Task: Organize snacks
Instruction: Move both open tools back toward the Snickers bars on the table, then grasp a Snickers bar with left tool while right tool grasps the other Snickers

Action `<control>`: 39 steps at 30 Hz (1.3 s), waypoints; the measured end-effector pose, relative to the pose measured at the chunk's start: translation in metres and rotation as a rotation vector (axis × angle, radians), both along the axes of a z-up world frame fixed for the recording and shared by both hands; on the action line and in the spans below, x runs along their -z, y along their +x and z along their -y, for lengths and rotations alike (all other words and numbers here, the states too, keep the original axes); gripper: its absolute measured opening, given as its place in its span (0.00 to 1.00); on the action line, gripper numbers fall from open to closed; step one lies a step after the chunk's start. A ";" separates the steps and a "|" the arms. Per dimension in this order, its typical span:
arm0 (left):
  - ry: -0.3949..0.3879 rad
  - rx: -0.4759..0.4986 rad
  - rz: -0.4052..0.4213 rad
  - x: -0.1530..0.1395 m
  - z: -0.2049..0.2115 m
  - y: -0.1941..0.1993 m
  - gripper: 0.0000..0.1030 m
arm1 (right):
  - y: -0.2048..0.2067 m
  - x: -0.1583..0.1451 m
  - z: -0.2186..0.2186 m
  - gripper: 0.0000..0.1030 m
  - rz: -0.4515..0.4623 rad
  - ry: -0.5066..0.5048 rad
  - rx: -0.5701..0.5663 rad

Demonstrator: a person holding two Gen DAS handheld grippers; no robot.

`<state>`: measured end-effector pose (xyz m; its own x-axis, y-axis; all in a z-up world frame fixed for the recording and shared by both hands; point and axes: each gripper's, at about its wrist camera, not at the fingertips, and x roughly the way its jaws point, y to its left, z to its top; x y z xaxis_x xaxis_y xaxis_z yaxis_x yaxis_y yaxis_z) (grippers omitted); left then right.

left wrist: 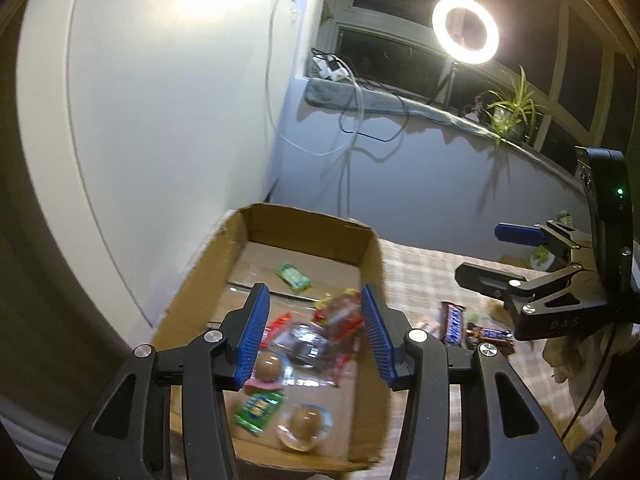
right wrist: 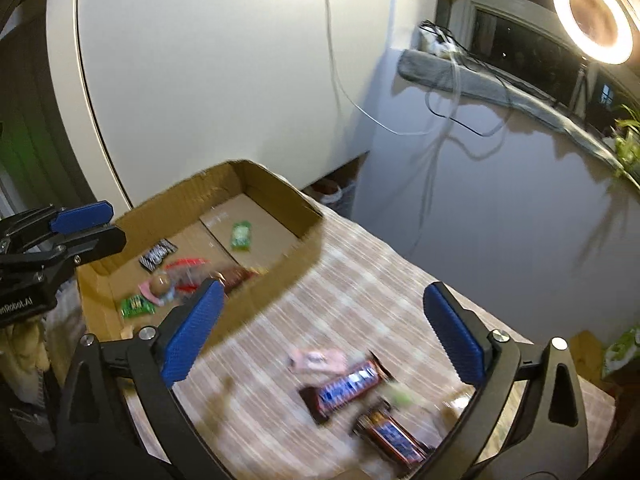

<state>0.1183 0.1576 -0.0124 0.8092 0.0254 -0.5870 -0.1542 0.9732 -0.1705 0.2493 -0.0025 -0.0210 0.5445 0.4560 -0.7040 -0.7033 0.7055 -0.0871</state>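
A cardboard box (left wrist: 372,256) (right wrist: 280,280) stands on a checked tablecloth and holds several snacks: green packets (left wrist: 294,277) (right wrist: 241,235), chocolate eggs (left wrist: 267,365), red wrappers (left wrist: 340,314). My left gripper (left wrist: 314,340) is open and empty, above the box. My right gripper (right wrist: 328,344) is wide open and empty, above a Snickers bar (right wrist: 348,386) (left wrist: 452,324), a second dark bar (right wrist: 394,438) and a pink packet (right wrist: 316,360) on the cloth. The right gripper also shows in the left wrist view (left wrist: 508,258), the left gripper in the right wrist view (right wrist: 86,226).
The checked cloth (right wrist: 360,288) covers the table. A white wall panel (left wrist: 160,100) stands behind the box. A windowsill (left wrist: 400,100) carries cables, a ring light (left wrist: 465,29) and a plant (left wrist: 512,108). A green packet (right wrist: 622,350) lies at the right edge.
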 end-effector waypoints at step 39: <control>-0.026 0.238 -0.200 0.068 0.139 0.076 0.37 | 0.000 0.082 0.122 0.57 -0.169 -0.077 -0.065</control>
<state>0.1944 0.0187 -0.0807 0.6587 -0.1682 -0.7334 0.0447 0.9817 -0.1849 0.2494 -0.1247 -0.1027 0.3870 0.4274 -0.8170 -0.7564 0.6539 -0.0162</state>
